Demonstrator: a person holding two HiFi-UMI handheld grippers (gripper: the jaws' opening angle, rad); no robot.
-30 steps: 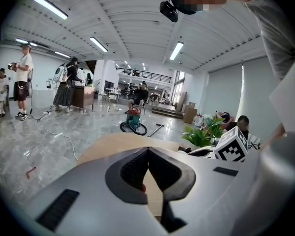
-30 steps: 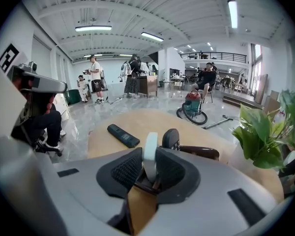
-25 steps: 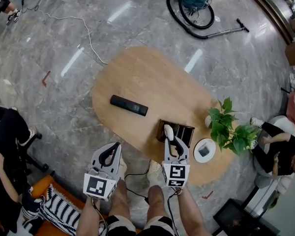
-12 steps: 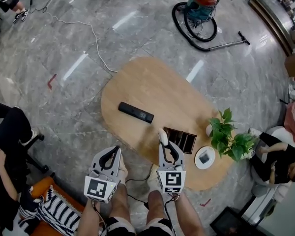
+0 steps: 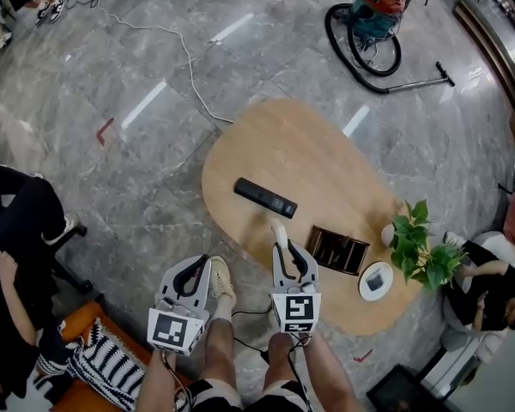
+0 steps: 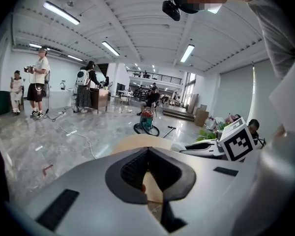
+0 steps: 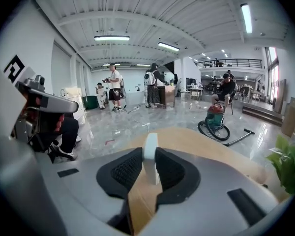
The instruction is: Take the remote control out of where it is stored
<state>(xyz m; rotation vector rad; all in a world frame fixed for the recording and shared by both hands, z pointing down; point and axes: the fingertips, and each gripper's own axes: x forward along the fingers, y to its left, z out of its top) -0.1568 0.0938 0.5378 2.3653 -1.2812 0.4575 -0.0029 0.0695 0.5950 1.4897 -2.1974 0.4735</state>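
1. Two hand-held grippers hover at the near edge of an oval wooden tabletop (image 5: 292, 153). The right hand-held gripper (image 5: 285, 252) is clamped on a slim white remote control (image 5: 280, 230), its jaws partly closed with both pads pressed against the flat sides.
2. Seen from the right gripper view, the white remote control (image 7: 150, 154) stands upright between the pads, its rounded end poking above them.
3. It is held in the air, already clear of the dark slotted holder (image 5: 338, 250), which sits on the tabletop to its right, near a potted plant (image 5: 421, 247) and a white dish (image 5: 375, 281).
4. A black remote (image 5: 265, 197) lies flat on the tabletop beyond it, untouched.
5. The left hand-held gripper (image 5: 197, 266) hangs off the tabletop's edge, its jaws together with nothing between them.
6. The remote looks light and rigid, with a smooth plastic shell that could slide between the pads. A grip across the narrow body near its middle, as here, seems safest, and firm pressure should do it no harm.
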